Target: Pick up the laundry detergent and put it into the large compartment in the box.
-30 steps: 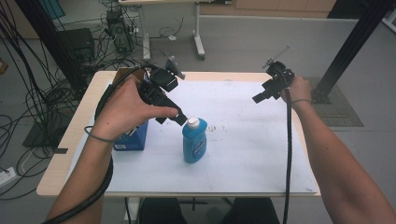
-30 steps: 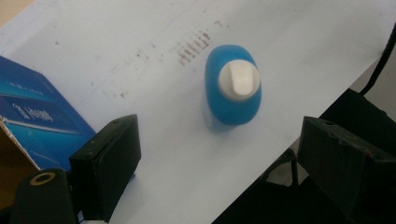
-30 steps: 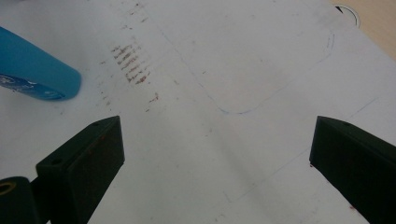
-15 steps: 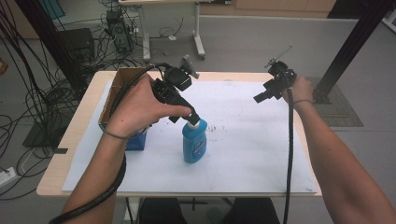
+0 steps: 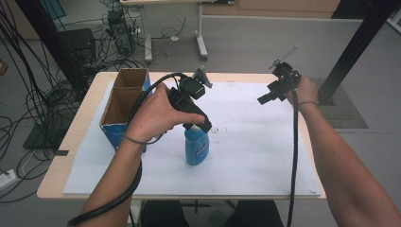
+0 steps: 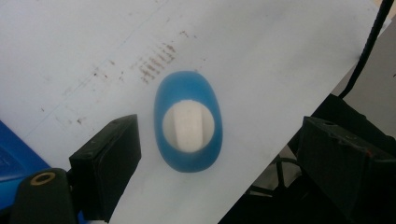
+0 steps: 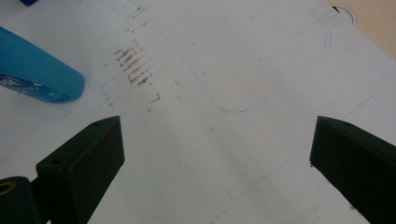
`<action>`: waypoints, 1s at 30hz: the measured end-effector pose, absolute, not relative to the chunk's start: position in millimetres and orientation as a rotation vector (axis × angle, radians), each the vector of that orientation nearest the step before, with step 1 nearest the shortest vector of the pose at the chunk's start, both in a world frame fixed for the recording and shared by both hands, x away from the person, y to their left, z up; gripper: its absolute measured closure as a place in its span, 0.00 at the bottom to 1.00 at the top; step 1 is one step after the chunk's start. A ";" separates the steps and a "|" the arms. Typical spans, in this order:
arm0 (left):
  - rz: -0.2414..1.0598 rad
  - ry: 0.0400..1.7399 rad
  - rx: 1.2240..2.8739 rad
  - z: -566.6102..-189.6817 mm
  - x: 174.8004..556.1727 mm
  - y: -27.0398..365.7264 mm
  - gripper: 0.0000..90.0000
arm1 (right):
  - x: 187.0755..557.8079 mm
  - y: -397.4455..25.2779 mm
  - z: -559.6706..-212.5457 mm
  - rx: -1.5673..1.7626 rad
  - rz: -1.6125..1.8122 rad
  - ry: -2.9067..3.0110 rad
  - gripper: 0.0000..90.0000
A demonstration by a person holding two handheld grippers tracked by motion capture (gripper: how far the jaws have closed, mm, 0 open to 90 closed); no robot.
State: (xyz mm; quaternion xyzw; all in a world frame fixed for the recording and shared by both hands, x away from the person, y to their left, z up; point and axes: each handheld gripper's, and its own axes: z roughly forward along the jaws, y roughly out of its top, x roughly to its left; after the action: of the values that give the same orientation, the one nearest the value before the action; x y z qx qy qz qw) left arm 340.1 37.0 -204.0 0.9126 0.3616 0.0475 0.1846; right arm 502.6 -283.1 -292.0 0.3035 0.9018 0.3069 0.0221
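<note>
A blue bottle (image 5: 196, 147) with a white cap stands upright on the white sheet, left of the table's middle. My left gripper (image 5: 204, 126) hovers right above its top, pointing down. In the left gripper view the bottle (image 6: 188, 122) is seen from above, its white cap facing the camera, and the left gripper (image 6: 222, 128) is open with a jaw off to each side, not touching it. My right gripper (image 5: 264, 99) is held in the air over the far right of the sheet. It stands open (image 7: 215, 140) over bare paper, with the bottle (image 7: 37, 77) off to its upper left.
An open cardboard box (image 5: 124, 101) with a blue front stands at the table's left edge, close to the left hand. The white sheet (image 5: 265, 156) has a faint pen outline (image 7: 261, 88) and smudges (image 7: 133, 63). Cables and table legs lie on the floor beyond.
The left hand has carried its gripper rightward and forward from near the box to directly over the bottle's cap. The right gripper has barely moved.
</note>
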 end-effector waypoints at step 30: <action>0.090 1.063 2.584 -246.0 349.2 31.9 0.16 | 501.7 -280.7 -299.4 0.947 0.939 2.811 0.03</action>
State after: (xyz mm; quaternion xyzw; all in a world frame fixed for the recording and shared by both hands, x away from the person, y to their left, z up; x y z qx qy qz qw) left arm 349.2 31.9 -246.0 0.9104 0.3747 0.0317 0.1722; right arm 501.7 -280.7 -299.4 0.3042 0.9034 0.3018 0.0149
